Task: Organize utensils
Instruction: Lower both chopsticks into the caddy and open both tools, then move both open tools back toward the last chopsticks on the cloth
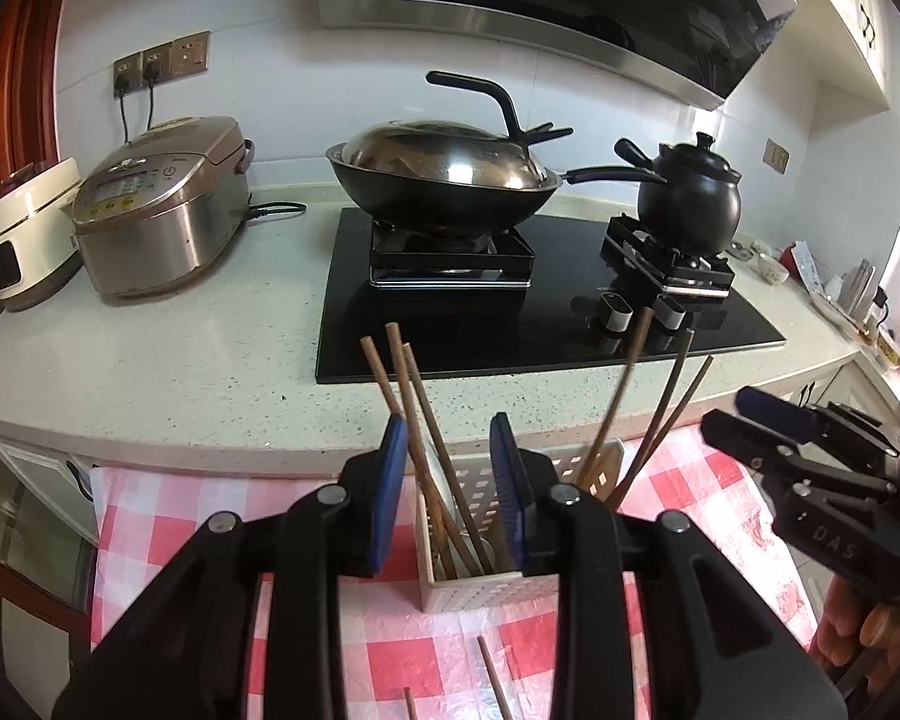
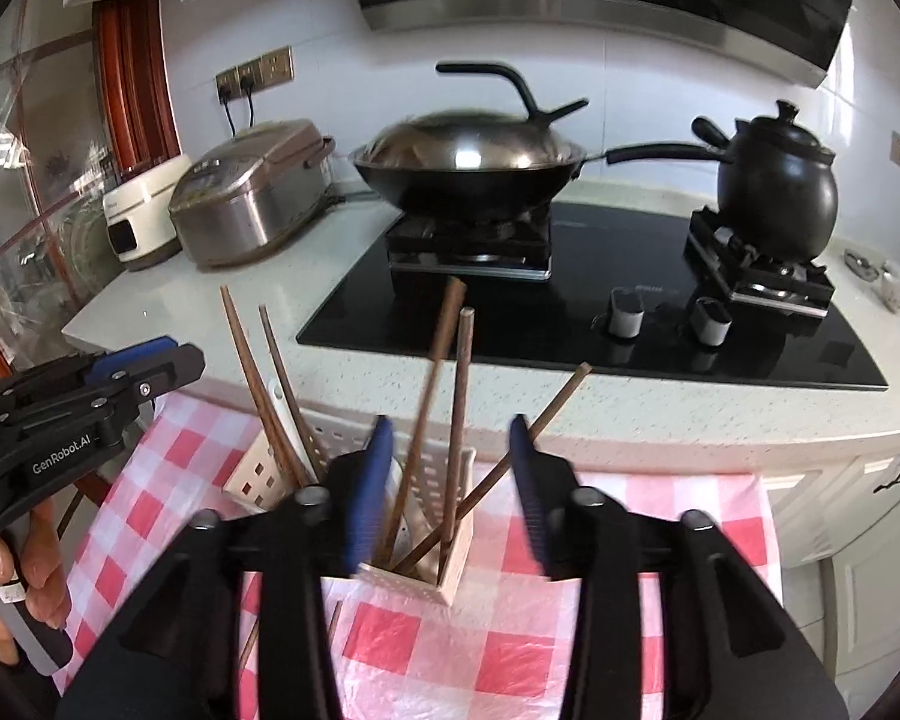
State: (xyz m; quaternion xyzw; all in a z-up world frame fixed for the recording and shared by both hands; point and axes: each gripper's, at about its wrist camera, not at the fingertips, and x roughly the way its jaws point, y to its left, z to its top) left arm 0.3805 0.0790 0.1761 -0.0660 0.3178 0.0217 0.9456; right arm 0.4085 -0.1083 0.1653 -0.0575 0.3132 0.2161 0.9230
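Note:
A white perforated utensil holder stands on the red-checked tablecloth. Brown chopsticks lean in its left part, between the fingers of my left gripper, whose jaws stand apart without pressing them. In the right wrist view, three more chopsticks stand in the holder between the fingers of my right gripper, also open and not gripping. A pale wooden spatula sits in the holder too. Each gripper shows at the edge of the other's view: the right gripper, the left gripper.
Two loose chopsticks lie on the cloth near me. Behind the table runs a speckled counter with a black hob, a lidded wok, a black clay pot and two rice cookers.

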